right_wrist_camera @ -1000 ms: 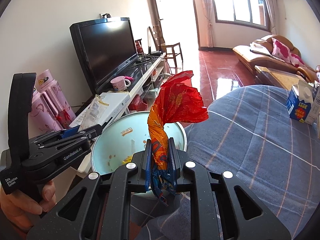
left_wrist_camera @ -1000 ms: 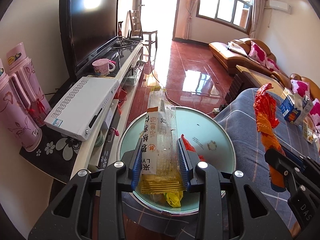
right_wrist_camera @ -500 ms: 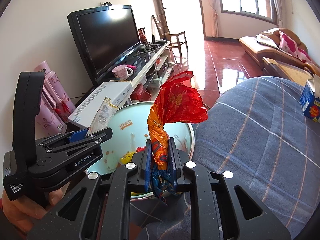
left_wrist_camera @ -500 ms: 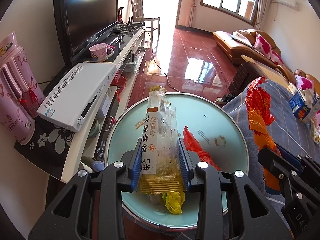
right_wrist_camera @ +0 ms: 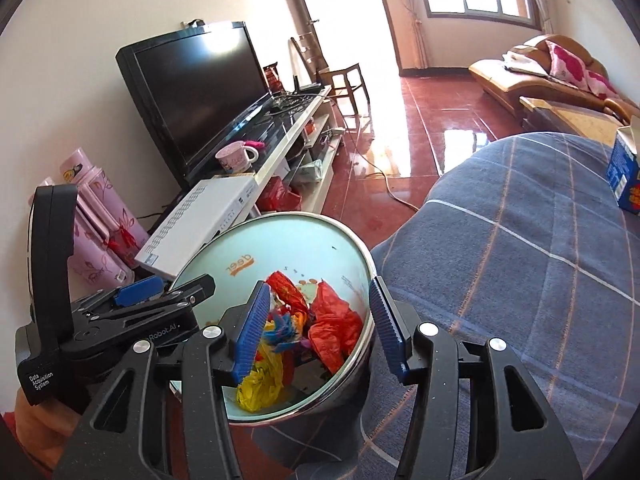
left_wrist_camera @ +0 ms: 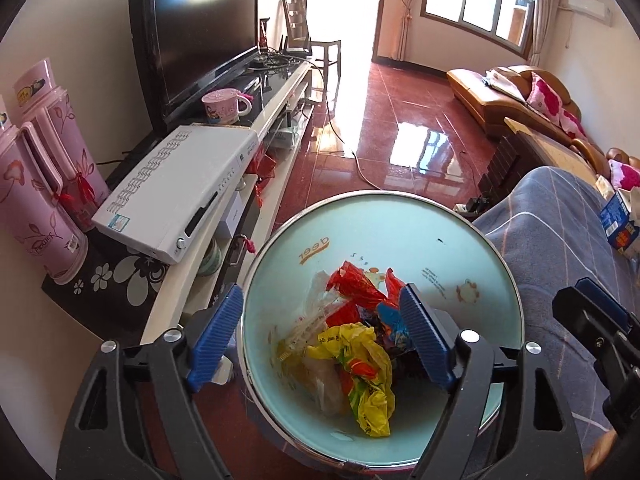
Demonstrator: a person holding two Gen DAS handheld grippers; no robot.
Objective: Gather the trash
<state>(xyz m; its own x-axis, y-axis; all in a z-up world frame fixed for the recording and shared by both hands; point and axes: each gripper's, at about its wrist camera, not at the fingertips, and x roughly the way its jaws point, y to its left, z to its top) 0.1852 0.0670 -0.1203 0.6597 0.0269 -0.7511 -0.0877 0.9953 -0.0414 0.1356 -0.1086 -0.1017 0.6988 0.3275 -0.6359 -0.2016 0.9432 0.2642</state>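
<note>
A pale blue trash bin (left_wrist_camera: 400,232) with a metal rim stands beside the blanket-covered table; it also shows in the right wrist view (right_wrist_camera: 352,256). Inside lie a clear cracker wrapper (left_wrist_camera: 308,320), a red-orange wrapper (right_wrist_camera: 334,326), a yellow wrapper (left_wrist_camera: 364,376) and other scraps. My left gripper (left_wrist_camera: 324,332) is open and empty above the bin's left half. My right gripper (right_wrist_camera: 320,324) is open and empty above the bin's near rim. The left gripper (right_wrist_camera: 132,312) also shows in the right wrist view, at the bin's left.
A TV stand (left_wrist_camera: 280,92) runs along the left wall with a TV (left_wrist_camera: 200,28), a white set-top box (left_wrist_camera: 180,188), a pink mug (left_wrist_camera: 224,106) and pink thermoses (left_wrist_camera: 40,184). A blue carton (right_wrist_camera: 624,172) stands on the blue plaid blanket (right_wrist_camera: 520,240). Sofa (left_wrist_camera: 516,96) at far right.
Both grippers have opened. The cracker wrapper and the red-orange wrapper have dropped from them into the bin. Both grippers have moved closer over the bin.
</note>
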